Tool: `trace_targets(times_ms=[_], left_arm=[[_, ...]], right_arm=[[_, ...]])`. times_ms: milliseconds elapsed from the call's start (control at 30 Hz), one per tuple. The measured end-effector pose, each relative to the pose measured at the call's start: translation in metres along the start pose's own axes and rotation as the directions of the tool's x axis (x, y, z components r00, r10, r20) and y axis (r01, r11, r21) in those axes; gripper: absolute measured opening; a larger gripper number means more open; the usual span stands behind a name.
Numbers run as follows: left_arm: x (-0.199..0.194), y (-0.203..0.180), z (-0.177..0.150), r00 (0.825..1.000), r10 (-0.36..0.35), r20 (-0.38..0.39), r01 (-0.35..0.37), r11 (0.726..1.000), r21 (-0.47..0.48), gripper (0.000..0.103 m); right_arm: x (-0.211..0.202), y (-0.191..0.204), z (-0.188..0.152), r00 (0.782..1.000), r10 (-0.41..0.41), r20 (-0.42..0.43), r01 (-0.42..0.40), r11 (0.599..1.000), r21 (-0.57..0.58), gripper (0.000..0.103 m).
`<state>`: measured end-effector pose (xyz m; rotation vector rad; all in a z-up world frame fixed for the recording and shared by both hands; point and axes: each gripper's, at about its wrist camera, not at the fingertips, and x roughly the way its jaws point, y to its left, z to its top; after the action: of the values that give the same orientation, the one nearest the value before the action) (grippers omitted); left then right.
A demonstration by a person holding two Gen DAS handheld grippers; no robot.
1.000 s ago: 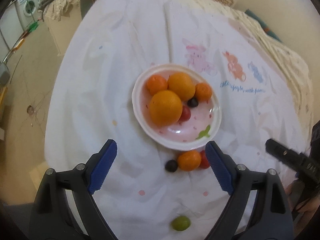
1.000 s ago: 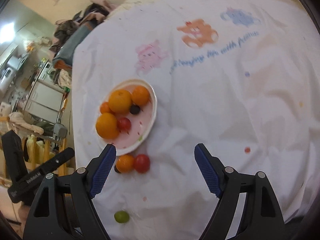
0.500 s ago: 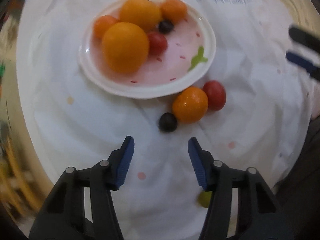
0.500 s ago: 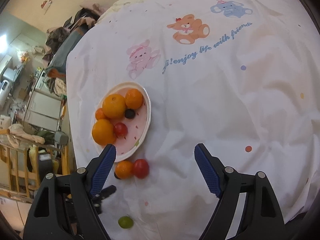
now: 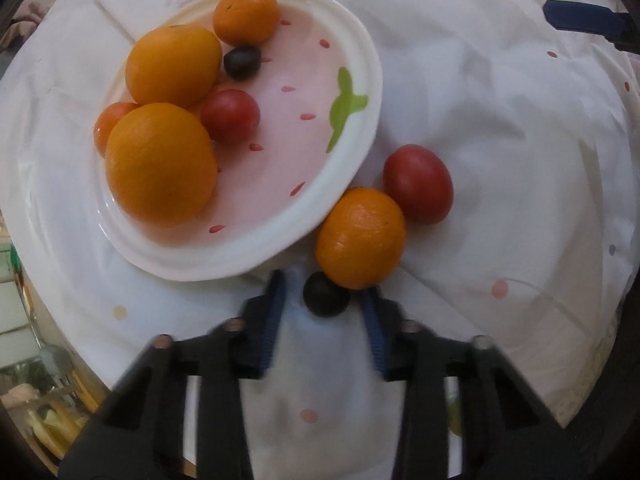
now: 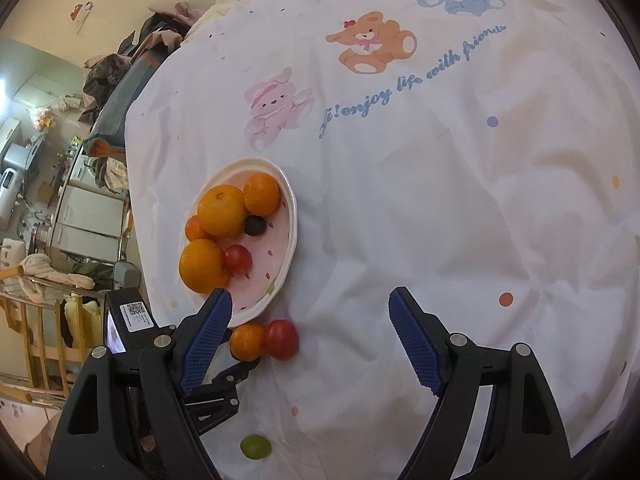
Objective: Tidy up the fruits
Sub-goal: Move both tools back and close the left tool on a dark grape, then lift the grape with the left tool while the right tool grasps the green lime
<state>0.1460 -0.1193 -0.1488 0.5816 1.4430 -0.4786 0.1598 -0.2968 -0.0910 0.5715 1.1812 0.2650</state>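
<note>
A pink-and-white plate (image 5: 352, 136) holds two large oranges, two small ones, a red tomato and a dark grape. Beside its near rim on the cloth lie a small orange (image 5: 360, 238), a red tomato (image 5: 418, 190) and a dark grape (image 5: 326, 294). My left gripper (image 5: 322, 300) is open, its fingers on either side of this grape, apart from it. My right gripper (image 6: 310, 340) is open and empty, held above the cloth to the right of the plate (image 6: 290, 248). A green grape (image 6: 255, 447) lies nearer the table's front edge.
The table wears a white cloth (image 6: 440, 200) printed with cartoon animals and blue lettering. Its left edge drops to a cluttered room with a wooden chair (image 6: 36, 340) and cabinets (image 6: 88, 216). The right gripper's blue fingertip (image 5: 580, 20) shows at the upper right.
My left gripper has moved down and forward to the dark grape and narrowed around it. The right gripper has stayed nearly in place, still open.
</note>
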Motion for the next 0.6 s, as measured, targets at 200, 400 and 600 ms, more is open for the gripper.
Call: trace_targets(times_ms=[200, 400, 600], left_arm=[[-0.008, -0.007, -0.008, 1.0, 0.003, 0.01, -0.003, 1.0, -0.021, 0.018], [-0.033, 0.0, -0.026, 1.0, 0.003, 0.022, 0.0, 0.991, -0.133, 0.018], [-0.07, 0.028, -0.056, 0.992, -0.038, 0.122, 0.083, 0.917, -0.389, 0.018]], right_arm=[[0.001, 0.001, 0.001, 1.0, 0.002, -0.005, -0.002, 1.0, -0.002, 0.083], [0.002, 0.004, -0.002, 1.0, -0.001, -0.009, 0.0, 1.0, -0.012, 0.083], [0.009, 0.006, -0.008, 0.999, -0.002, -0.036, 0.001, 1.0, -0.023, 0.083]])
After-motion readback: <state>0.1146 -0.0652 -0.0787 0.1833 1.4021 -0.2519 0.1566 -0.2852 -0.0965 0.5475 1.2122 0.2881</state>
